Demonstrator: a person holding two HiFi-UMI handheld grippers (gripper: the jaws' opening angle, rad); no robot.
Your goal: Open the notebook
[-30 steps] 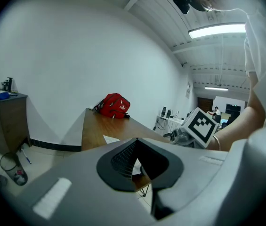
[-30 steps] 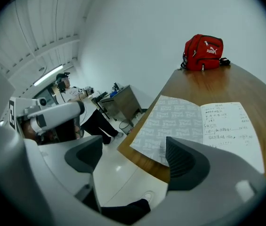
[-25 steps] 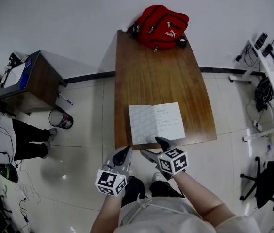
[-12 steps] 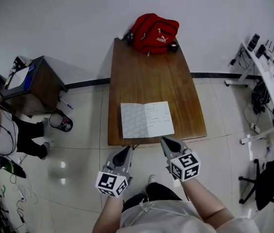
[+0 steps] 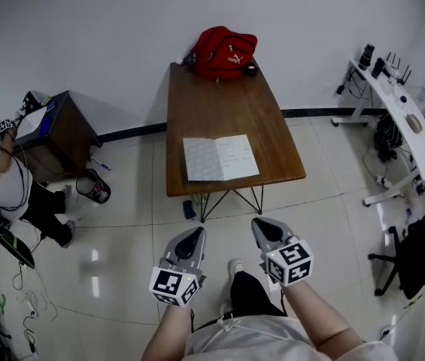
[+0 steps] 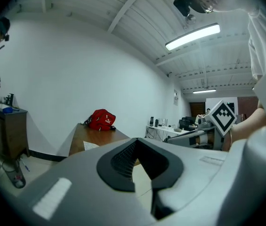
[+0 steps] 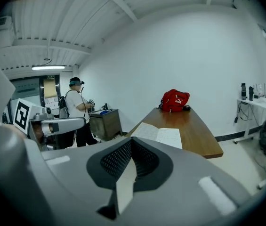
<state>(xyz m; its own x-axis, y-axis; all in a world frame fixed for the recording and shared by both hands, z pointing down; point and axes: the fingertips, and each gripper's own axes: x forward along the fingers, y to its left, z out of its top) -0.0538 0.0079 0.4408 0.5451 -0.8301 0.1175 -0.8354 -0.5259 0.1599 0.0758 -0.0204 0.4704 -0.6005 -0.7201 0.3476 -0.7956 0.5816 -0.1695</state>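
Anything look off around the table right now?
Nothing stands out. The notebook lies open and flat near the front edge of the table; the red bag sits at the far end. One small dark item lies on the floor underneath, unidentifiable.

the left forearm (image 5: pixel 164 334) and the right forearm (image 5: pixel 314 308) reach forward from the body, side by side. the left hand-held gripper (image 5: pixel 190 239) and the right hand-held gripper (image 5: pixel 264 229) point ahead and slightly downward, apart from each other, each with its jaws together and nothing between them.

PUMA on red bag (image 5: pixel 223 51)
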